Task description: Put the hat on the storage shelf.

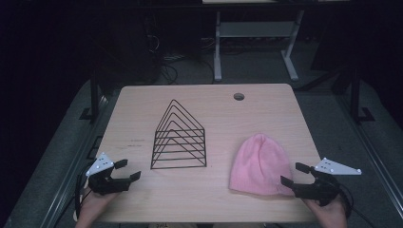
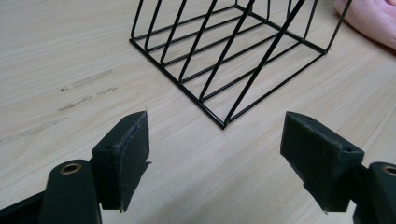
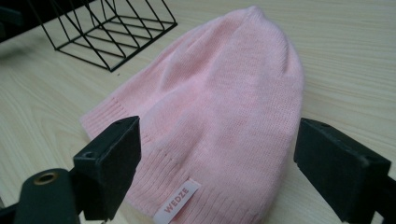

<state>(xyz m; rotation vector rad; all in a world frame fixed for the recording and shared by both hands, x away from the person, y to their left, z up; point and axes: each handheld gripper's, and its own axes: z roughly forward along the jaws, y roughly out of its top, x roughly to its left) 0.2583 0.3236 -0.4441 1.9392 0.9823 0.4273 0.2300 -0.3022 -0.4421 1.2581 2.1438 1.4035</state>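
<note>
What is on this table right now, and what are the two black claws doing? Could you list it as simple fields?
surface: light wooden table
hat: pink knitted beanie hat, lying flat, small white label at its ribbed edge
rack: black wire file rack, standing mid-table, empty
left gripper: open, above bare table, pointing at the rack
right gripper: open, at the hat's ribbed edge, not gripping it

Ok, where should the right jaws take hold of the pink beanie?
Probably the ribbed hem of the pink beanie, near the label. It lies flat with that edge facing the open right gripper, so come in low from the near side and pinch both layers.
</note>
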